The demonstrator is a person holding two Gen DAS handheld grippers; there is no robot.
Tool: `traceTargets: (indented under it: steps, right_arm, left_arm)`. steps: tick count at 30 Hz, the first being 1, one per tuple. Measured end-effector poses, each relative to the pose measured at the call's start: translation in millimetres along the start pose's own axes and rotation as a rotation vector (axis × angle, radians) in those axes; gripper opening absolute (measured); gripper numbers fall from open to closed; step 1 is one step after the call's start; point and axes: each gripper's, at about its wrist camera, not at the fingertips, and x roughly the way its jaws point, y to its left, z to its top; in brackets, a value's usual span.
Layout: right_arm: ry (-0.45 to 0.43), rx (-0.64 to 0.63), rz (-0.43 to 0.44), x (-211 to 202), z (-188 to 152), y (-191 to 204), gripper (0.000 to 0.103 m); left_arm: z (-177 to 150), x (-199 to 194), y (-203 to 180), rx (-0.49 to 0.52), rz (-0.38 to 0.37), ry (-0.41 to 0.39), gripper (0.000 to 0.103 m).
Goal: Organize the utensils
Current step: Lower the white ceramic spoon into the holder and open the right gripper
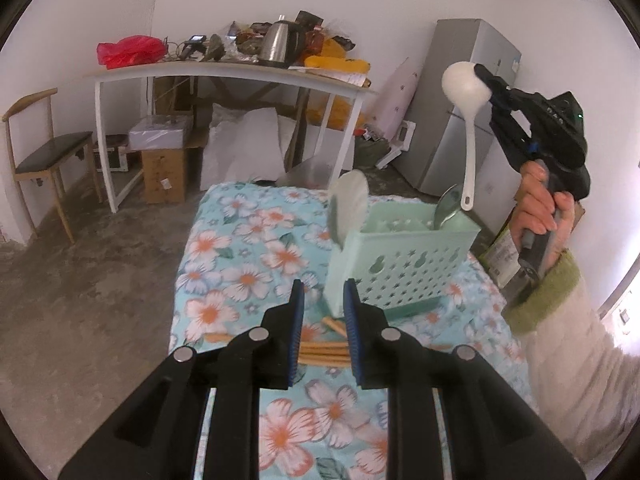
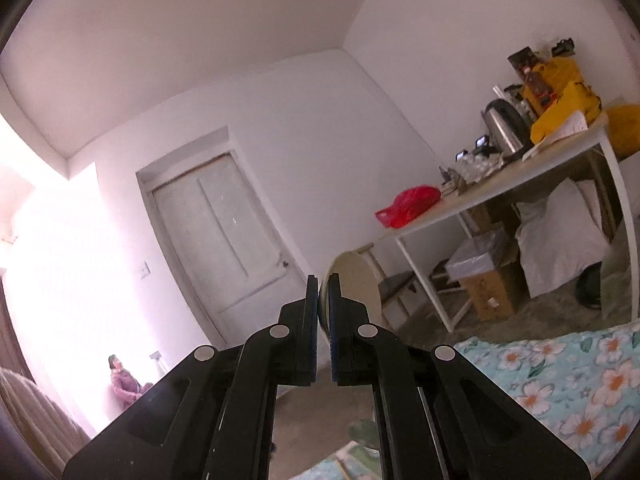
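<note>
Left hand-held gripper (image 1: 323, 292), bottom centre of left wrist view: jaws slightly parted, nothing between the pads, hovering over wooden chopsticks (image 1: 324, 350) lying on the floral surface (image 1: 224, 264). Chopsticks look light, stiff, thin and prone to roll; pinch the bundle mid-length. Just beyond, mint perforated utensil basket (image 1: 400, 264) already holds a metal spoon (image 1: 446, 206) and a pale spatula (image 1: 348, 204). Upper right, right hand-held gripper (image 1: 482, 76) is clamped on the bowl of a white plastic ladle (image 1: 466, 92), handle hanging over the basket. The ladle looks light, rigid and smooth, likely to pivot when held by the bowl.
</note>
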Motion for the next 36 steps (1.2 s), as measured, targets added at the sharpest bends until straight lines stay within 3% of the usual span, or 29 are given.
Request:
traceTargets:
  steps: [11, 22, 36]
  right_arm:
    - [0.12, -0.039, 0.026, 7.8, -17.2, -14.5, 0.003]
    - [0.177, -0.006, 0.041, 4.6, -37.0, -24.4, 0.004]
    - [0.212, 0.001, -0.148, -45.6, -62.4, 4.1, 0.007]
  left_arm:
    - [-4.7, 18.9, 5.8, 0.001, 0.012, 0.048, 0.019]
    - [-3.9, 24.5, 6.7, 0.0, 0.013, 0.056, 0.019]
    - [-8.6, 20.9, 3.9, -0.02, -0.036, 0.044, 0.019]
